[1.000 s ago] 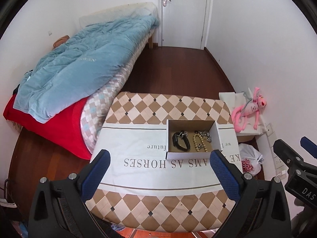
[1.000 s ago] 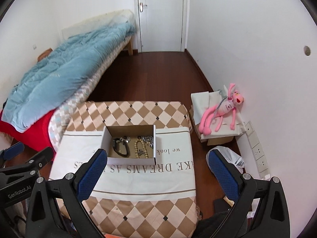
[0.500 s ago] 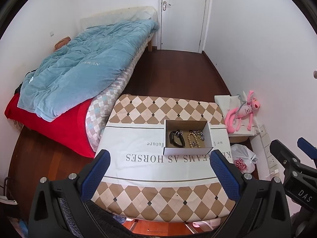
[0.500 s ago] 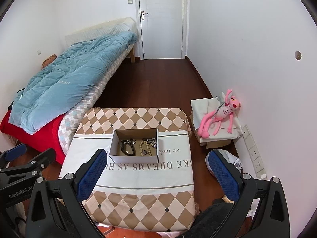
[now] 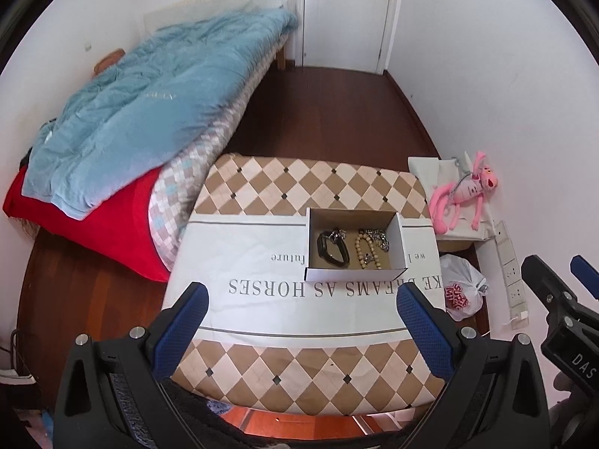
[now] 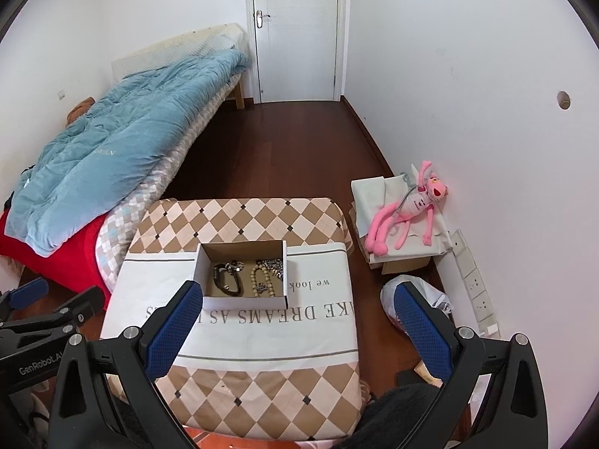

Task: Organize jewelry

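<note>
Jewelry (image 5: pixel 352 247) lies inside the open box (image 5: pixel 397 224) on the surface (image 5: pixel 262 254), with left gripper (image 5: pixel 301 310) and right gripper (image 6: pixel 295 308) both spread apart, empty, short of the box.

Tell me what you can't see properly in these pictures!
- Silver chain pieces in the box: too small in both views to count or name.
- Box floor nearest the camera: hidden by its front wall, both views.
- Printed words on the cloth: cut short by the box and the right claw finger.
- Plastic bag: mostly behind the right claw's finger.
- Left claw: open, holding nothing.
</note>
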A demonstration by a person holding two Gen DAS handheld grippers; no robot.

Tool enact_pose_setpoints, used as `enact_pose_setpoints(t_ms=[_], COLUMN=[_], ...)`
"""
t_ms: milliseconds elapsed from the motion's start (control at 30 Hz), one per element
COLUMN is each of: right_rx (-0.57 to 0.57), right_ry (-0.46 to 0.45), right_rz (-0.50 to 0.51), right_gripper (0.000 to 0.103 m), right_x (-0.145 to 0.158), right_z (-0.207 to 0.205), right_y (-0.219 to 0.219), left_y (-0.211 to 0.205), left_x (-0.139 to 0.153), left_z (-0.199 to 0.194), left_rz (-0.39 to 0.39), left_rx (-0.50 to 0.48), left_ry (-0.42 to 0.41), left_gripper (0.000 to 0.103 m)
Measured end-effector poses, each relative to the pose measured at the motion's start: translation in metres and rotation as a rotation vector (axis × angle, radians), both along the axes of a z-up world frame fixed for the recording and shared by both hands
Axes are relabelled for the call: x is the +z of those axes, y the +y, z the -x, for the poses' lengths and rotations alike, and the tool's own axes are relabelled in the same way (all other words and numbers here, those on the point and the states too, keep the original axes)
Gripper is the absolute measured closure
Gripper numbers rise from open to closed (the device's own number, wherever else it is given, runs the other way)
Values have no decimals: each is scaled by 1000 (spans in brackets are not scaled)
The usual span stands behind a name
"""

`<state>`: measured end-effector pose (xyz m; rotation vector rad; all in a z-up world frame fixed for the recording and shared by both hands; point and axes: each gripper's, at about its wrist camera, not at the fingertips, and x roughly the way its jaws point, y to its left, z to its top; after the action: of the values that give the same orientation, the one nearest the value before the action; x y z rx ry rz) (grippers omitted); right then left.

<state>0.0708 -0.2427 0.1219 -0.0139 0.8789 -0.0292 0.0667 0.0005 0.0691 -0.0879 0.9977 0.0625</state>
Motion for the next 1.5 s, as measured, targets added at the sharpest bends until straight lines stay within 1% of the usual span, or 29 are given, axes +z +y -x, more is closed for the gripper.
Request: enact_pose_setpoints(t_ms=[400, 533, 633, 833, 1500], right_rx=[8, 7, 7, 11, 23], right_ry=[114, 160, 172, 186, 192], right_rz=[24, 18, 25, 25, 32], right_gripper=[0, 0, 0, 0, 0], right_x=[-40, -55, -61, -63, -65], right_z=[-55, -65, -67, -70, -67], right_y=[3, 1, 1, 1, 9], left_y=[0, 1, 1, 1, 10], left_x=[-33, -40, -43, -47, -51], left_z=[-47, -55, -58, -58, -51], left_rz=[-21, -21, -22, -10, -23], left_rx=[5, 3, -1, -7, 20], left_ry=[91, 106, 113, 117, 112], left_gripper=[0, 0, 0, 0, 0])
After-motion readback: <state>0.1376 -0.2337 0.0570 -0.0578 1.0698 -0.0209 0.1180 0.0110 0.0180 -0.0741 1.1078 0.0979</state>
